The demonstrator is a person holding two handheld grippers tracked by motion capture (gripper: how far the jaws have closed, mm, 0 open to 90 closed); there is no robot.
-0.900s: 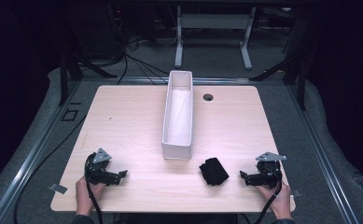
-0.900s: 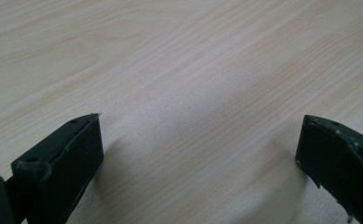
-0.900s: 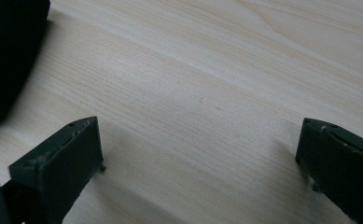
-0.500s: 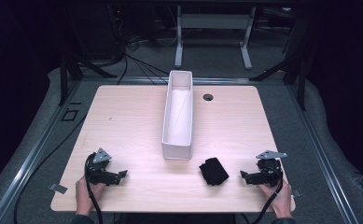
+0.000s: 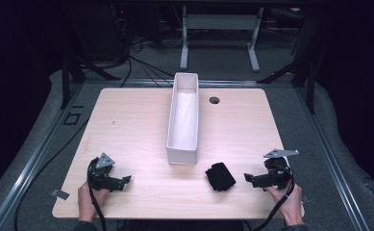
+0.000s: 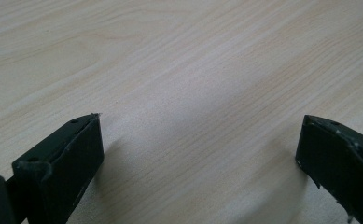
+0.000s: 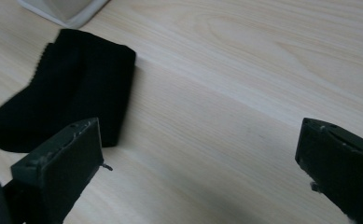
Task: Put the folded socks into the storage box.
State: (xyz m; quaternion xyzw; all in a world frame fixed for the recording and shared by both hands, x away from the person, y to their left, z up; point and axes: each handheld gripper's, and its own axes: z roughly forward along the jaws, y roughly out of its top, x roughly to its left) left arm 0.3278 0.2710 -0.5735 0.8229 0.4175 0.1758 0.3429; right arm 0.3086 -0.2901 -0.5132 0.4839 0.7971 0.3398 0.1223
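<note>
- The right gripper (image 5: 250, 178) sits low near the front edge of the table (image 5: 127, 125), on its right side. A hand (image 5: 288, 206) holds it from behind.
- Its jaws stand wide apart with only bare wood between them. It holds nothing.
- The black folded cloth (image 5: 220, 176) lies flat on the table just beside this gripper, toward the middle. The two are close but do not touch.
- In the right gripper view the cloth (image 7: 62, 109) lies past the tip of one jaw, off to the side and not between the jaws.
- The left gripper (image 5: 125, 180) sits near the front edge on the table's left side, held by the other hand (image 5: 87, 202). It is well apart from the cloth.
- In the left gripper view its jaws are wide too, with plain wood between them. It holds nothing.
- A long white box (image 5: 184, 144) stands in the middle of the table, running from the far edge toward the front. Its near end is just beyond the cloth, with a small gap.
- There is lots of bare table on both sides of the box.
- A small round hole (image 5: 214, 100) is in the table near the far edge, right of the box.
- The cloth is near the front edge but all of it is on the wood.
</note>
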